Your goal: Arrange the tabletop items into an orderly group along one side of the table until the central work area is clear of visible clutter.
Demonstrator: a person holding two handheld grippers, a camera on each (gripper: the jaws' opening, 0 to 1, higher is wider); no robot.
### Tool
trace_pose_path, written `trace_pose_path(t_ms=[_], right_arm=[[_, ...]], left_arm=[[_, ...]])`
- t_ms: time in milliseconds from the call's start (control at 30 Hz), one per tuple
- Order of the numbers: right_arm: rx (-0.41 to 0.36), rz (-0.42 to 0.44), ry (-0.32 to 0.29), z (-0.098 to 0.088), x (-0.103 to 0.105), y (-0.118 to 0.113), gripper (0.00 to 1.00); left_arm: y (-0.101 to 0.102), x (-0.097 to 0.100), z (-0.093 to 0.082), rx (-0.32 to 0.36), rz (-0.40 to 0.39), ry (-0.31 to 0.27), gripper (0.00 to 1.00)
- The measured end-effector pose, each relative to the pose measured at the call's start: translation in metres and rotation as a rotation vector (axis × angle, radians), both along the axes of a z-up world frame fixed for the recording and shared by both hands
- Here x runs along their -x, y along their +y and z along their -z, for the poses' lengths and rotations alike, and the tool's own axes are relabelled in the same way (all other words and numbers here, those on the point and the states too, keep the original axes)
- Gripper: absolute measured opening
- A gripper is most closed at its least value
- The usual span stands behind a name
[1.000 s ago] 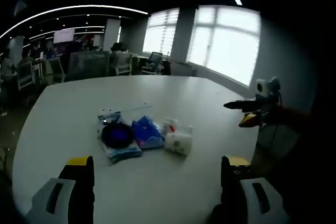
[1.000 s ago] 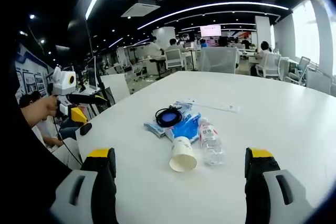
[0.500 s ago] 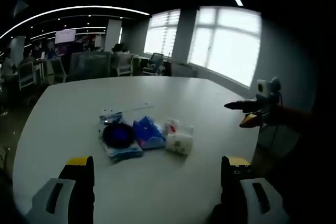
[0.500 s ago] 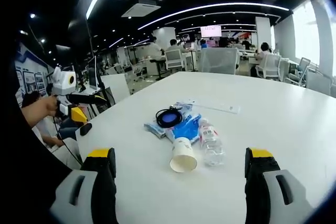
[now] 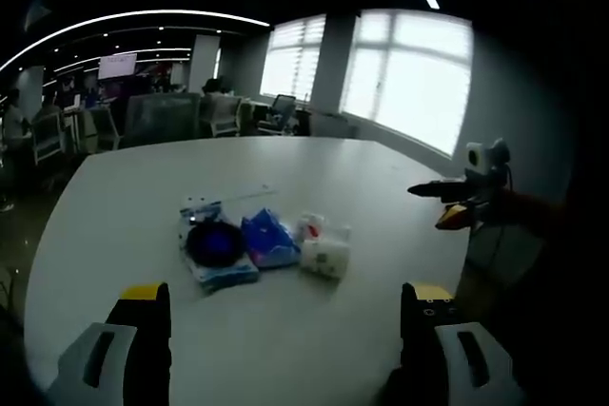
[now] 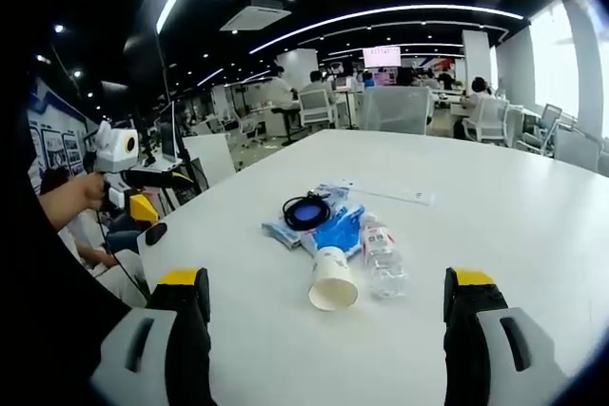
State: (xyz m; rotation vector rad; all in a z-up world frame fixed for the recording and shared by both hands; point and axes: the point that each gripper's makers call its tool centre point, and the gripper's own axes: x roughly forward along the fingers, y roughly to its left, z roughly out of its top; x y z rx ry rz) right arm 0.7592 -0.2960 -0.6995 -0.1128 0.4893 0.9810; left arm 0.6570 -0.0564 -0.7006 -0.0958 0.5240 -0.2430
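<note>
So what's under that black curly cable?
The black cable coil lies on a flat blue packet, next to a crumpled blue bag. What the packet hides beneath itself can't be seen, apart from the white table around it.

**Clearance around the central cluster**

The white table (image 6: 533,225) is bare on all sides of one tight cluster: paper cup (image 6: 333,280) lying on its side, water bottle (image 6: 383,256), blue packet (image 6: 335,228), coiled black cable (image 6: 306,212). Both grippers' jaws stand wide apart, short of the cluster.
</note>
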Motion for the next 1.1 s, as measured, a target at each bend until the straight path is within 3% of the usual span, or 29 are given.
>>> trace_pose_path(t_ms=[533, 1100], right_arm=[[0.000, -0.013, 0.004, -0.001, 0.001, 0.004, 0.99], [0.009, -0.062, -0.012, -0.007, -0.011, 0.016, 0.99]], left_arm=[[0.000, -0.002, 0.000, -0.010, -0.001, 0.004, 0.99], [-0.007, -0.006, 0.009, -0.011, -0.028, 0.052, 0.99]])
